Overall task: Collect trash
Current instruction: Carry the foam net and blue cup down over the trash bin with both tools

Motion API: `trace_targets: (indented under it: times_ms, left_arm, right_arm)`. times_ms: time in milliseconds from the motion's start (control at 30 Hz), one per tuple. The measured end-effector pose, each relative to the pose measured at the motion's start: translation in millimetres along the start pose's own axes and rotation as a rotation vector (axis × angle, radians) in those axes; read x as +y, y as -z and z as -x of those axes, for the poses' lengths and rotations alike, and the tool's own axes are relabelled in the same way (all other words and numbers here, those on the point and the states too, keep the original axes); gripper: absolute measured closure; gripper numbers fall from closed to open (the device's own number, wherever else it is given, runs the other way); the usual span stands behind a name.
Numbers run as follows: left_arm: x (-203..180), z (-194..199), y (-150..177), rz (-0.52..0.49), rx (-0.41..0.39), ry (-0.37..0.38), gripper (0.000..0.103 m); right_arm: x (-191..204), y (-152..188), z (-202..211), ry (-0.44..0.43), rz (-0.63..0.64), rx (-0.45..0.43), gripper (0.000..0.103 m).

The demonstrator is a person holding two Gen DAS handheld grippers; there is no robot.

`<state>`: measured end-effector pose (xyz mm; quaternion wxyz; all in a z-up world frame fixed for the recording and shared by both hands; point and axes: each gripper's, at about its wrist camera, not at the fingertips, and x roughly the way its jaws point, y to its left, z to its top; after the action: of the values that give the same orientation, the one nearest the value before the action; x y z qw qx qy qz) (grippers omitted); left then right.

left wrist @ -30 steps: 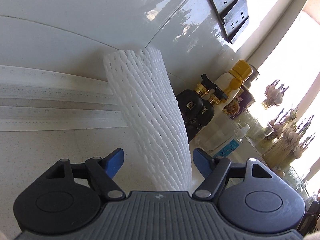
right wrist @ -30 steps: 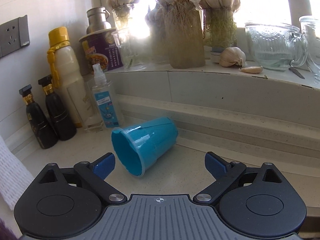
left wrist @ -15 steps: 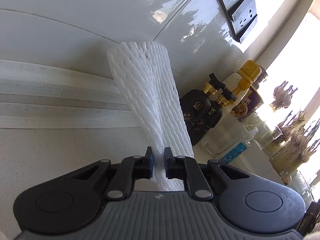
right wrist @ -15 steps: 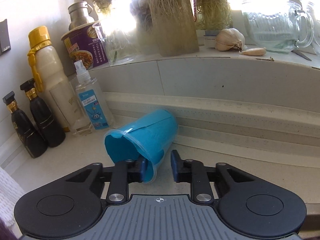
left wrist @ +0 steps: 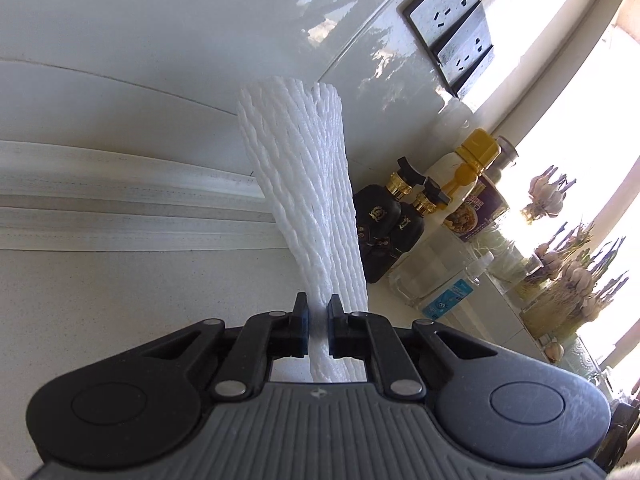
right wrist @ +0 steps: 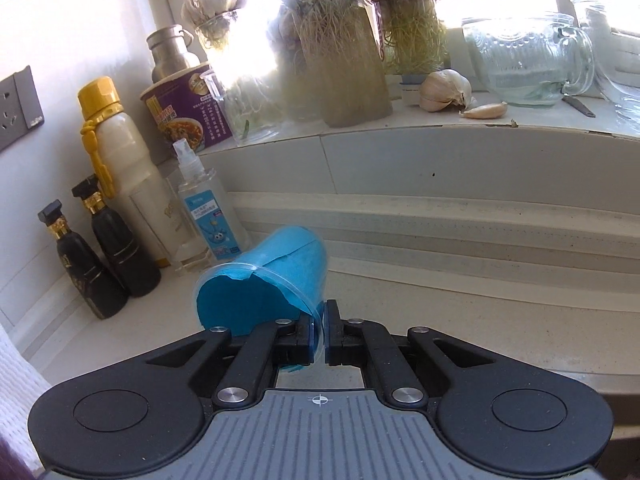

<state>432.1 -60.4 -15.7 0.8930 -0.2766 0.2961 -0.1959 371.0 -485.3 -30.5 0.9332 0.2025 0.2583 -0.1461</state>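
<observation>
A white foam net sleeve sticks forward and up from my left gripper, which is shut on its near end and squeezes it flat between the pads. In the right wrist view a blue plastic cup lies tipped with its torn mouth toward me. My right gripper pinches the cup's rim, one finger inside the mouth and one outside, and the jaws close tight on the thin wall. The cup is a little off the counter. An edge of the foam net shows at the far left.
Two black bottles, a yellow-capped bottle and a spray bottle stand in the counter's corner. On the sill are a purple noodle cup, garlic jars, loose garlic and a glass pitcher. Wall sockets sit above.
Both grippers went from wide open to shut: the left squeezed the foam net flat and raised it, the right clamped the blue cup's rim and tipped it up.
</observation>
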Motion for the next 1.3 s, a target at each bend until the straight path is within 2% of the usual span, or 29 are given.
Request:
trace_targets:
  times_ms: [367,700,1067,1300]
  left_arm:
    - [-0.9,86.6,1.1,0.009,-0.027,0.032,0.096]
    - [9.9,153.9,16.7,0.015,-0.018,0.014,0.096]
    - [42.8,220.6,51.1,0.002,0.016,-0.032,0.096]
    - [60.9,261.6,78.2,-0.049,0.005,-0.12,0.096]
  right_arm:
    - [22.5,9.5,68.4,-0.075,-0.009,0.073,0.1]
    - [52.4,37.6,131.5,-0.156,0.018,0.165,0.1]
    - [93.3,86.7,194.7,-0.316,0.058,0.217,0.1]
    - [135.3,125.8,236.8,-0.444,0.135,0.21,0.1]
